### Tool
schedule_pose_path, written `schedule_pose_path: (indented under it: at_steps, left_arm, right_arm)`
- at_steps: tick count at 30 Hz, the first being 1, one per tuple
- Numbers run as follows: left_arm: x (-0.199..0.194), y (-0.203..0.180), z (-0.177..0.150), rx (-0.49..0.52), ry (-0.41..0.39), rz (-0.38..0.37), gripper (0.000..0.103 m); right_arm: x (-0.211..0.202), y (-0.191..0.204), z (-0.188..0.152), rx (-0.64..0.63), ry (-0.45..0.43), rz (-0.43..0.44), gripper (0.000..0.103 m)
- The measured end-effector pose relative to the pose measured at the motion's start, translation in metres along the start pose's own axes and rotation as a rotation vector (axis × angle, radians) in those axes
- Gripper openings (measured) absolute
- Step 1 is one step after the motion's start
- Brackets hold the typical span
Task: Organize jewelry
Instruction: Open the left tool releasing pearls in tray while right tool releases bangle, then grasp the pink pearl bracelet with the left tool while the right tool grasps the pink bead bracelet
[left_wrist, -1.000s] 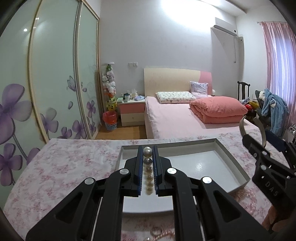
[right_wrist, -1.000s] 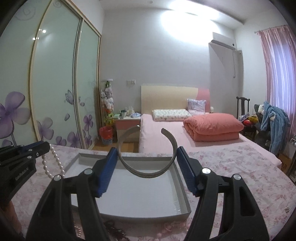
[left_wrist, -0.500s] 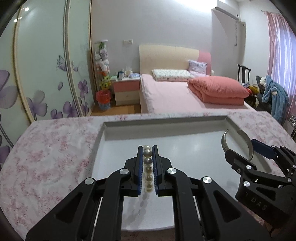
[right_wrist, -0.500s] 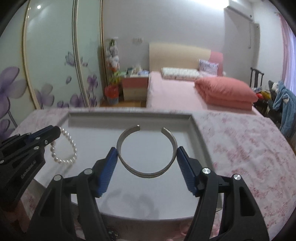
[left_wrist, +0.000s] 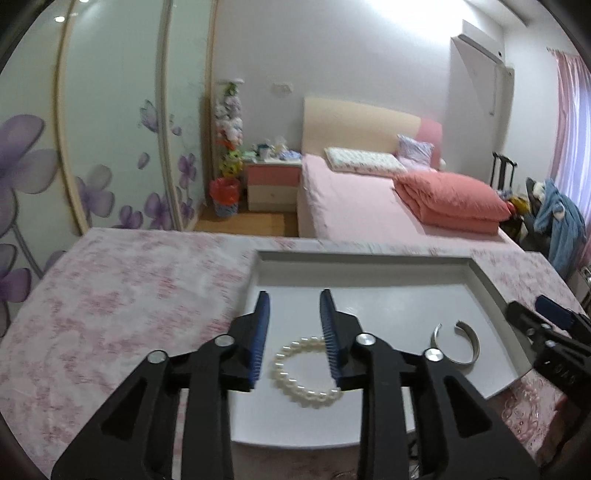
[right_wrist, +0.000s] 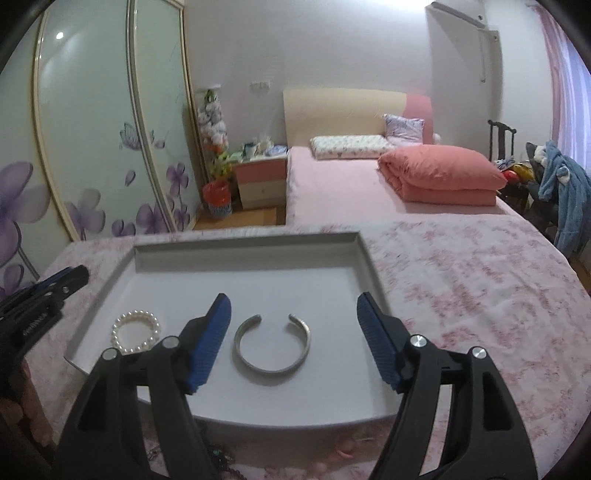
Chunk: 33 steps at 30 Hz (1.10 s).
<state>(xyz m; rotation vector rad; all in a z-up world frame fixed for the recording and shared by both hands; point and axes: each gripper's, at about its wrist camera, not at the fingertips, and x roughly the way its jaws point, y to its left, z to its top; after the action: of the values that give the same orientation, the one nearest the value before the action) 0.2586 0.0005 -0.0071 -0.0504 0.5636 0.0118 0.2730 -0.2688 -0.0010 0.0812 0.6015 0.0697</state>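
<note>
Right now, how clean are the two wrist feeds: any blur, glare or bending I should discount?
Left wrist: floral tablecloth smeared by motion blur, pearl bracelet fairly sharp, ceiling glare top right. Right wrist: silver cuff and tray readable, cloth at right streaked, glare at the top. Both views: strong fisheye bending of wardrobe doors, dark corners.

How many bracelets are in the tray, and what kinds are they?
Pearl bracelet: 1
Silver cuff bracelet: 1
Total in the tray: 2
</note>
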Motion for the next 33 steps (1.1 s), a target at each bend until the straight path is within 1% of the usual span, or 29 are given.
schedule_pose_path:
  at_steps: [3,7,9,12,14,16,18,20,22,26,29,33]
  left_arm:
    - [-0.016,0.011,0.0,-0.006,-0.021,0.016,0.031]
    - [-0.036,0.021,-0.007,0.002,-0.023,0.023,0.032]
    - [-0.046,0.027,-0.014,0.003,-0.018,0.026,0.037]
    - [-0.058,0.037,-0.029,-0.003,0.0,0.021,0.04]
    - [-0.064,0.042,-0.039,-0.009,0.024,0.011,0.042]
    - [-0.066,0.046,-0.047,-0.011,0.049,0.003,0.046]
    - [-0.068,0.047,-0.057,-0.013,0.075,-0.007,0.048]
    - [-0.068,0.047,-0.065,-0.013,0.102,-0.023,0.048]
    - [-0.068,0.045,-0.072,-0.003,0.126,-0.035,0.048]
    - [-0.068,0.038,-0.082,0.017,0.148,-0.052,0.048]
    - [-0.068,0.034,-0.086,0.031,0.162,-0.067,0.051]
    - [-0.067,0.029,-0.091,0.04,0.177,-0.078,0.052]
  right_arm:
    - [-0.017,-0.003,0.001,0.002,-0.021,-0.006,0.069]
    - [-0.042,-0.011,-0.002,0.001,-0.041,-0.018,0.069]
    - [-0.053,-0.017,-0.007,-0.002,-0.042,-0.034,0.069]
    - [-0.065,-0.032,-0.017,0.008,-0.031,-0.067,0.069]
    - [-0.068,-0.046,-0.025,0.029,-0.003,-0.101,0.069]
    - [-0.068,-0.06,-0.034,0.053,0.026,-0.123,0.069]
    - [-0.065,-0.075,-0.043,0.085,0.071,-0.142,0.068]
    - [-0.058,-0.08,-0.053,0.095,0.119,-0.146,0.062]
    - [-0.051,-0.081,-0.062,0.086,0.167,-0.135,0.058]
    - [-0.036,-0.076,-0.075,0.061,0.237,-0.129,0.058]
    - [-0.03,-0.073,-0.082,0.058,0.272,-0.131,0.058]
    - [-0.025,-0.065,-0.09,0.034,0.294,-0.154,0.058]
